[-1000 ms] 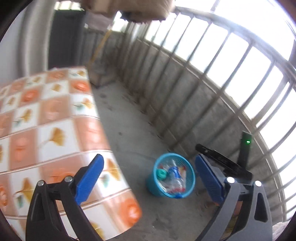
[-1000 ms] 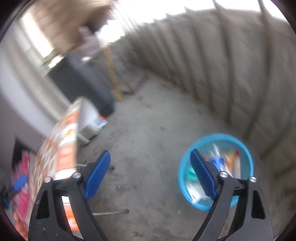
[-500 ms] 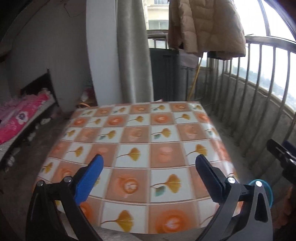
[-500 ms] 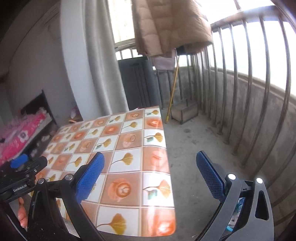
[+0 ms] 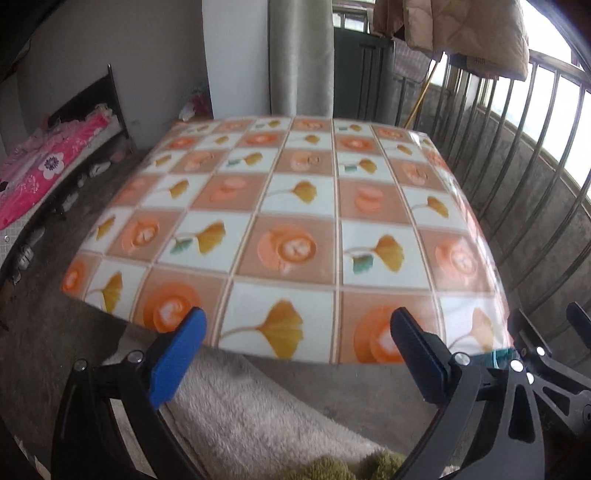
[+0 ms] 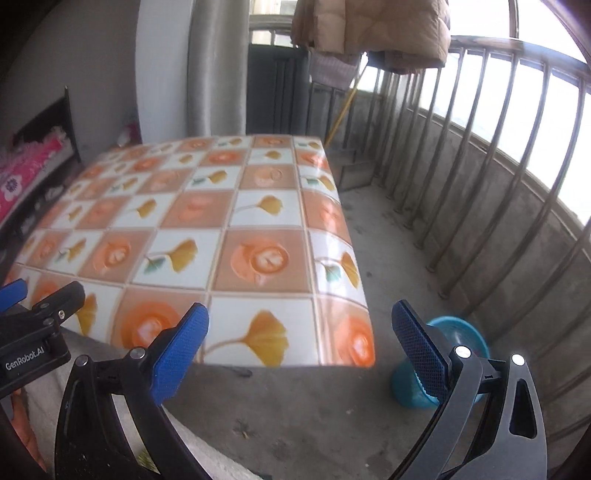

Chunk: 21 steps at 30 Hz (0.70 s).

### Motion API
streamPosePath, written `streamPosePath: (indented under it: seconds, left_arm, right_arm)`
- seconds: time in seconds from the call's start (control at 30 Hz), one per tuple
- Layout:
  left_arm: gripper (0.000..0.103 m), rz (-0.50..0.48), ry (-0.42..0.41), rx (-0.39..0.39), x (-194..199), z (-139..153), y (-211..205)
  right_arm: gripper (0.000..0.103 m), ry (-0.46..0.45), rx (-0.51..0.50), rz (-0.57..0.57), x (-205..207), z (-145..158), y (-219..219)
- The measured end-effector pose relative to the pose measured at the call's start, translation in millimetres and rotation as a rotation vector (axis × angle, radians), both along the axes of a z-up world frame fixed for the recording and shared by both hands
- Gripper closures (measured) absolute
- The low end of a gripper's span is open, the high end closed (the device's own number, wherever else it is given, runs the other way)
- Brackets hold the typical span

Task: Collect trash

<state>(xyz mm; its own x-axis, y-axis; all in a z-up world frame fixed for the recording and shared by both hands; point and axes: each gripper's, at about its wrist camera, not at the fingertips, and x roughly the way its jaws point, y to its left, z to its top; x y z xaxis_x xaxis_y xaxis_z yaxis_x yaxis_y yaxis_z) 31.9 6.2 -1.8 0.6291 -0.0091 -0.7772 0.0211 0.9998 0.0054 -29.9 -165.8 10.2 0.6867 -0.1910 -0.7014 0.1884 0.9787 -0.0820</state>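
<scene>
The left gripper (image 5: pixel 295 354) was held with its 2 blue-padded fingers spread wide, and nothing was seen between them. It was pointed down at the near edge of a table (image 5: pixel 295 206) covered in an orange-and-white tiled cloth printed with yellow leaves. The table top itself was bare of trash. A pale fleecy fabric (image 5: pixel 251 413) was seen below the fingers, close to the camera.

The right gripper (image 6: pixel 299 332) was likewise held fully open and empty, aimed past the table's near right corner (image 6: pixel 347 332) toward the concrete floor (image 6: pixel 295 398). The blue trash basket (image 6: pixel 461 336) was found standing on that floor, just right of the table corner and near the railing (image 6: pixel 480 177); it was partly hidden behind the right finger, and its contents could not be made out. In the left wrist view only a sliver of its blue rim (image 5: pixel 500 355) was seen under the table's right corner.

A padded beige jacket (image 6: pixel 380 29) was hung over the railing at the far end, and pink bedding (image 5: pixel 40 166) was seen at the left.
</scene>
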Motion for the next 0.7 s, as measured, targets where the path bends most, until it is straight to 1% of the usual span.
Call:
streamPosePath:
  seconds: [0.13,0.3,0.47,0.7]
  left_arm:
    - [0.006,-0.007,0.027,0.009,-6,-6,-1]
    - [0.006,-0.02,0.0,0.046,-11,-2,-5]
    - [0.006,-0.039,0.007,0.054,-10,-3,-11]
    - [0.006,-0.062,0.009,0.066,-10,-2,-20]
  right_arm:
    - [0.008,0.039,-0.012,-0.064,-9,-7,-6]
    - [0.008,0.077,0.01,-0.14,-22,-15,-17]
    - [0.008,0.105,0.013,-0.149,-28,-20,-19]
    - [0.008,0.103,0.016,-0.149,-28,-20,-20]
